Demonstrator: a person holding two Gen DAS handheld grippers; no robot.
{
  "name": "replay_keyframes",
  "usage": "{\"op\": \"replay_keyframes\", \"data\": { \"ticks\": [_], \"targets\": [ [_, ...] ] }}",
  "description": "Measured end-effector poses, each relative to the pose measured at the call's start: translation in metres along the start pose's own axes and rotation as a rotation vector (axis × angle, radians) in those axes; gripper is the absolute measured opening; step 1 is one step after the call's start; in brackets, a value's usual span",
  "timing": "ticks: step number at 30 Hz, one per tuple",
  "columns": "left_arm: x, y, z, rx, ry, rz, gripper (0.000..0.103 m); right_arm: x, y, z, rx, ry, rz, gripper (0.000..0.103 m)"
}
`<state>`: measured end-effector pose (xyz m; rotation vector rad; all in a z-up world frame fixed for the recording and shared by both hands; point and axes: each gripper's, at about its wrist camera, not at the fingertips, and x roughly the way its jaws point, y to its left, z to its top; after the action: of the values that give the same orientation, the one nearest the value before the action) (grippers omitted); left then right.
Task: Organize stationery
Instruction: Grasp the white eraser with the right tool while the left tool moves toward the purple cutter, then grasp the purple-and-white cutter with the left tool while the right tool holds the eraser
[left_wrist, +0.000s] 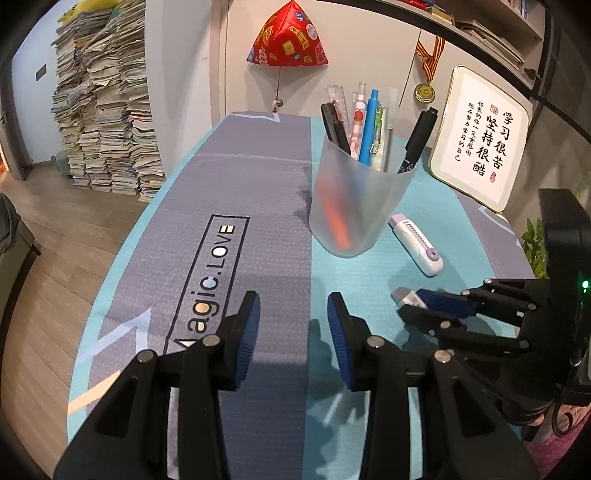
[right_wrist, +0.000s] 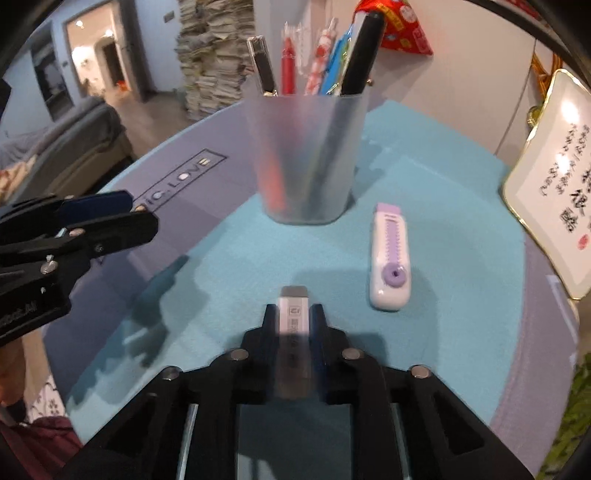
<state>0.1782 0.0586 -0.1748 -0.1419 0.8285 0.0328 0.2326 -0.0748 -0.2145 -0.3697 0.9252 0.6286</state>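
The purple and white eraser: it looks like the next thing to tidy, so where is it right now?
The eraser lies flat on the blue mat, just right of the frosted pen cup, beyond and right of the right claw.

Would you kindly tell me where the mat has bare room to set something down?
The grey strip left of the pen cup is free. Between the cup, the purple-and-white cutter and the framed plaque it is crowded.

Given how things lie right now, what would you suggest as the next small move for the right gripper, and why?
Probably close the right gripper firmly on the grey eraser. The eraser sits between its fingers on the teal mat, apparently not yet lifted, while the frosted pen cup stands just beyond it.
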Motion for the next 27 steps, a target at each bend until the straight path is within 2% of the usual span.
{"op": "replay_keyframes", "data": {
  "ticks": [3, 6, 10, 12, 14, 18, 21, 25, 27],
  "targets": [
    [0.002, -0.006, 0.001, 0.011, 0.01, -0.011, 0.036, -0.012, -0.006, -0.007, 0.049, -0.025, 0.011, 0.017],
    [0.006, -0.022, 0.003, 0.037, 0.03, -0.04, 0.038, -0.039, -0.024, -0.018, 0.144, -0.105, 0.014, 0.017],
    [0.012, -0.059, 0.008, 0.108, 0.024, -0.085, 0.052, -0.069, -0.062, -0.039, 0.279, -0.193, -0.052, 0.017],
    [0.017, -0.08, 0.014, 0.149, 0.013, -0.088, 0.053, -0.076, -0.079, -0.05, 0.336, -0.207, -0.091, 0.017],
    [0.026, -0.099, 0.021, 0.184, 0.012, -0.088, 0.054, -0.079, -0.091, -0.061, 0.391, -0.208, -0.093, 0.017],
    [0.052, -0.127, 0.03, 0.234, 0.02, -0.031, 0.055, -0.087, -0.114, -0.078, 0.466, -0.217, -0.102, 0.017],
    [0.063, -0.135, 0.032, 0.245, 0.017, 0.007, 0.055, -0.099, -0.122, -0.093, 0.496, -0.243, -0.105, 0.017],
    [0.075, -0.14, 0.032, 0.258, 0.025, 0.053, 0.054, -0.113, -0.124, -0.095, 0.509, -0.276, -0.099, 0.017],
    [0.085, -0.139, 0.032, 0.253, 0.065, 0.06, 0.044, -0.116, -0.124, -0.096, 0.508, -0.289, -0.089, 0.017]
  ]
}}
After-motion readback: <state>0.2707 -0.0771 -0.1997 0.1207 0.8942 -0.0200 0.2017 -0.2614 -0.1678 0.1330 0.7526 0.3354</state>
